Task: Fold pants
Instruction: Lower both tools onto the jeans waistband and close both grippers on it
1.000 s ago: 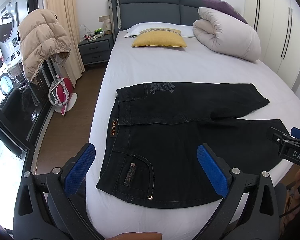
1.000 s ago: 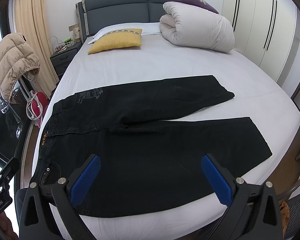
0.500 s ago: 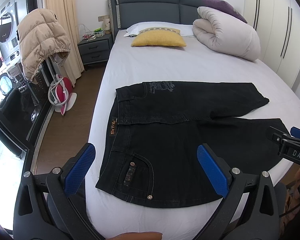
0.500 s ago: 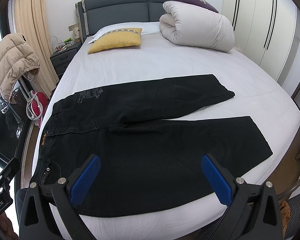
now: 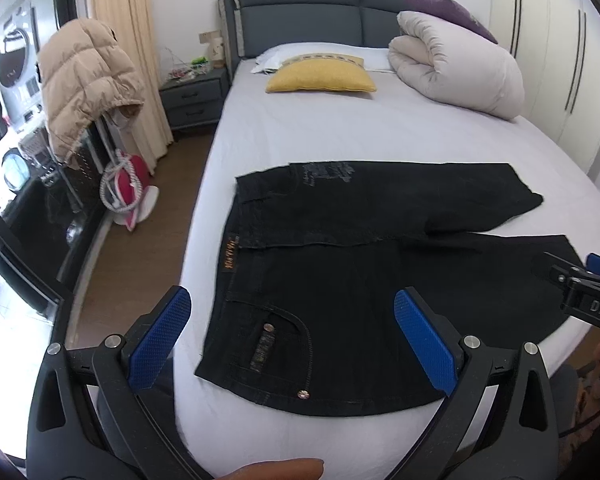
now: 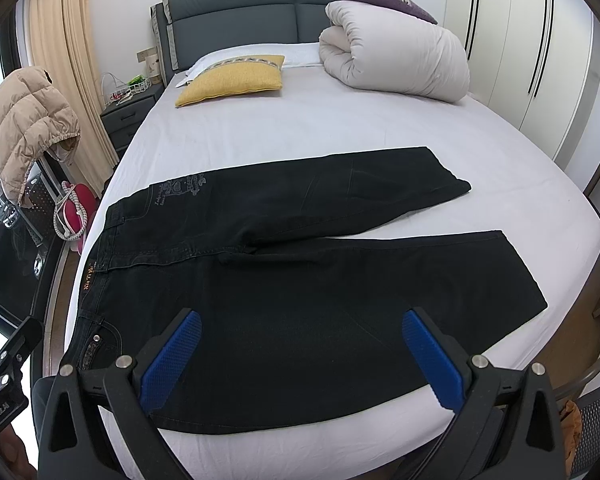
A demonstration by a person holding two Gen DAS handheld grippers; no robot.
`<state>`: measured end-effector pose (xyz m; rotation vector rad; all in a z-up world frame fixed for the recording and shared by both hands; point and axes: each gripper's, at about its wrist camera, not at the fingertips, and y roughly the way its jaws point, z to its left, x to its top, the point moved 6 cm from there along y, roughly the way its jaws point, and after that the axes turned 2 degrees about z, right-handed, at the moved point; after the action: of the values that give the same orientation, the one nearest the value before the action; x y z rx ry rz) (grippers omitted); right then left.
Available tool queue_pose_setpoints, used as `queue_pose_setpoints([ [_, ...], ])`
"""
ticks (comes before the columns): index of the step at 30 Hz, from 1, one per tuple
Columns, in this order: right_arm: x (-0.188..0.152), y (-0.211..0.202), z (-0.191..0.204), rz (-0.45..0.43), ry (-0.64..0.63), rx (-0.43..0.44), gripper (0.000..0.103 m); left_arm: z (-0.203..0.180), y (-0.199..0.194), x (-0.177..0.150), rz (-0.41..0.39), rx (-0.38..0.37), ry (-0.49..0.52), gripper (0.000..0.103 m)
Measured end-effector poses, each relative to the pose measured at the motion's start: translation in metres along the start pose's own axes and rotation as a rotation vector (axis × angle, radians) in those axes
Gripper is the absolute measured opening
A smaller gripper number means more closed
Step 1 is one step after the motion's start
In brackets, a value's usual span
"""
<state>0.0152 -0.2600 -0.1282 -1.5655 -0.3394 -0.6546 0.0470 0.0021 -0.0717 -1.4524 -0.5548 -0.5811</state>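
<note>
pants [image 6: 300, 280]: black jeans spread flat on the bed [image 6: 340, 128], waistband off past the left fingers, both legs running out beyond the right ones, far leg angled away from the near leg

left gripper [image 5: 292, 336]: blue-padded fingers [image 5: 160, 340] spread wide, nothing between them, hanging over the waist and pocket end, not touching the denim

right gripper [image 6: 300, 356]: fingers [image 6: 432, 364] spread wide too, empty, above the thigh of the near leg

yellow pillow [image 6: 232, 80]: way ahead of the fingers by the headboard

rolled duvet [image 6: 396, 56]: ahead and to the right, purple cushion sitting on top

puffer jacket [image 5: 84, 84]: draped off the bed, out left of the left fingers
</note>
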Motion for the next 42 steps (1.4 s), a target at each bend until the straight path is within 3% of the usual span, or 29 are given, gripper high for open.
queue_pose_setpoints([
  [3, -0.001, 0.0, 0.0, 0.001, 0.003, 0.005, 0.103, -0.001, 0.001, 0.0, -0.029, 0.032, 0.018, 0.103],
  [6, -0.001, 0.002, -0.003, -0.001, 0.005, 0.019, 0.103, -0.007, 0.008, 0.001, -0.049, 0.064, 0.112, 0.103],
  [9, 0.003, 0.006, -0.007, -0.015, 0.006, 0.036, 0.103, -0.015, 0.026, 0.007, -0.029, 0.024, 0.219, 0.103],
  [13, 0.014, 0.017, -0.017, -0.032, 0.014, 0.073, 0.103, -0.017, 0.057, 0.024, -0.017, -0.043, 0.29, 0.103],
  [17, 0.028, 0.041, -0.024, -0.025, 0.021, 0.137, 0.103, -0.013, 0.088, 0.049, -0.043, -0.041, 0.324, 0.103],
  [19, 0.035, 0.055, -0.028, -0.024, 0.031, 0.174, 0.103, -0.013, 0.109, 0.063, -0.057, -0.001, 0.36, 0.103],
  [23, 0.046, 0.08, -0.033, -0.004, 0.039, 0.241, 0.103, -0.004, 0.168, 0.09, 0.064, 0.035, 0.367, 0.103],
  [26, 0.054, 0.098, -0.034, 0.021, 0.023, 0.293, 0.103, 0.002, 0.21, 0.123, 0.057, -0.017, 0.363, 0.103],
  [28, 0.058, 0.107, -0.036, 0.031, 0.004, 0.318, 0.098, 0.001, 0.239, 0.15, 0.06, -0.055, 0.394, 0.103],
  [33, 0.066, 0.129, -0.038, 0.062, -0.058, 0.377, 0.092, -0.004, 0.327, 0.199, 0.215, -0.242, 0.445, 0.103],
  [42, 0.066, 0.161, -0.03, 0.093, -0.116, 0.44, 0.089, 0.0, 0.427, 0.209, 0.45, -0.401, 0.481, 0.102],
])
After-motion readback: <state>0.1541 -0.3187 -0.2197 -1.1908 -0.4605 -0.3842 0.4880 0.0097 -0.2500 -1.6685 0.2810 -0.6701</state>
